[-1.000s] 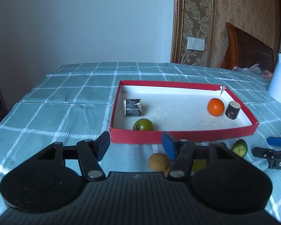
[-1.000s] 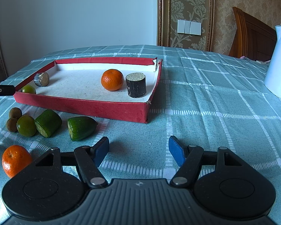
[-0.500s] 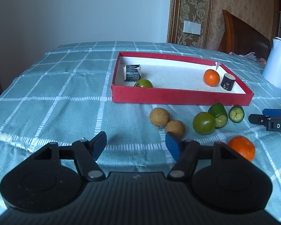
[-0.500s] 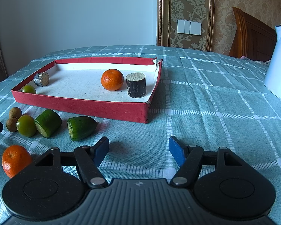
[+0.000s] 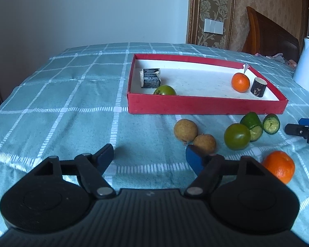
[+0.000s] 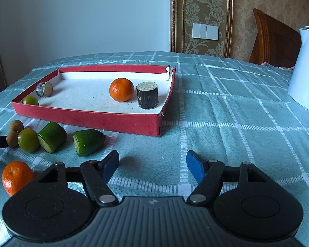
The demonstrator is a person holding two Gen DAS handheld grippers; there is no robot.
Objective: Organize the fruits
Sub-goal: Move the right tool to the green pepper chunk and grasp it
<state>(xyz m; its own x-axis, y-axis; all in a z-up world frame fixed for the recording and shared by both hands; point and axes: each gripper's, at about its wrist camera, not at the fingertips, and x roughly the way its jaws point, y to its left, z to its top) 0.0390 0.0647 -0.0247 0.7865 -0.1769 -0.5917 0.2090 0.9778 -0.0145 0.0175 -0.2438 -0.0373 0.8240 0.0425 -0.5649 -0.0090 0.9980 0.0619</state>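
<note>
Half hidden behind tray (image 5: 206, 105) front wall: green fruit (image 5: 164, 90). Cut off by left gripper (image 5: 150, 154) blue pad: one brown fruit (image 5: 205, 143). Left jaws opening, nothing between; brown pair just beyond right pad, near tray's front edge. Right gripper (image 6: 152, 163) spread, empty; orange (image 6: 17, 177) at its left.

You've got a white plastic kettle (image 6: 306, 68) on the teal checked-cloth surface (image 6: 237, 135), white wall switches (image 6: 205, 31), and a brown wooden headboard (image 6: 276, 43) behind.
</note>
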